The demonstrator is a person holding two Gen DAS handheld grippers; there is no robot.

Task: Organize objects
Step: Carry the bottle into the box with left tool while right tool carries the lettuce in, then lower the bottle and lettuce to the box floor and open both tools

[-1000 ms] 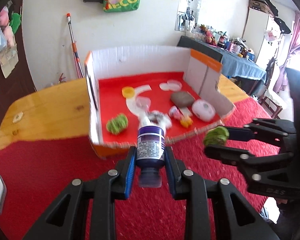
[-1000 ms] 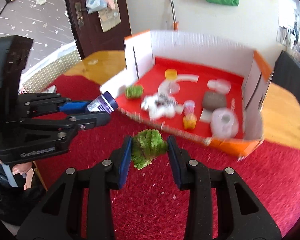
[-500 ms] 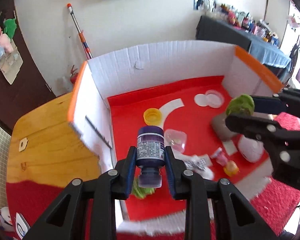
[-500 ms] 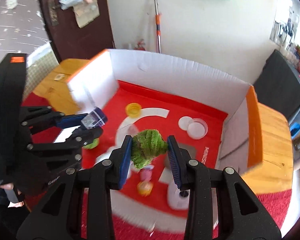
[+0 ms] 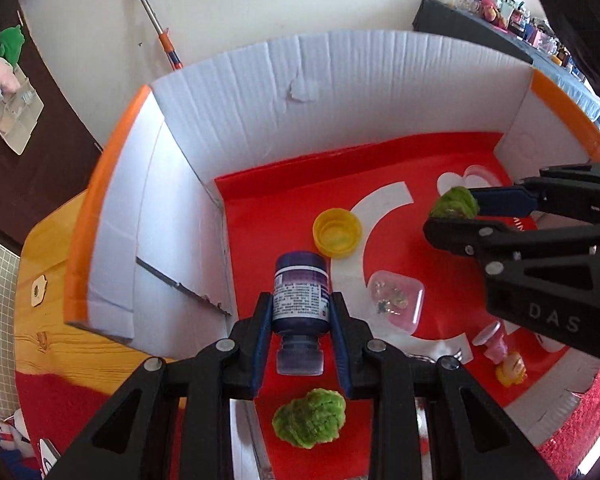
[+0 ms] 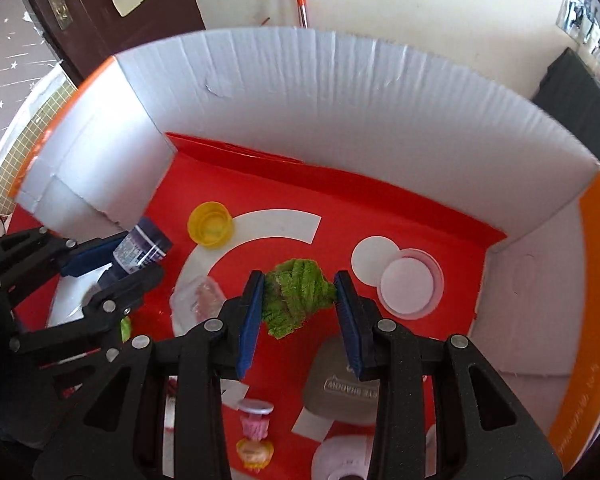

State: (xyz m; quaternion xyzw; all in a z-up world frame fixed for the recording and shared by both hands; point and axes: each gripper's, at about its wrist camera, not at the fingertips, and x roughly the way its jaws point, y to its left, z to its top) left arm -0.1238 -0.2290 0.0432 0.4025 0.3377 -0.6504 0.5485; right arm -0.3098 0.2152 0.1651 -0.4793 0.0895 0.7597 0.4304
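Both jaws are gripping — left gripper (image 5: 300,312) a purple bottle (image 5: 300,294), right gripper (image 6: 300,308) a green yarn ball (image 6: 296,296) — hovering over the box (image 6: 340,92); lowering each onto bare red floor before releasing is wisest.

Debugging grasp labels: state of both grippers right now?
Left gripper: jaws shut on the purple bottle.
Right gripper: jaws shut on the green yarn ball.
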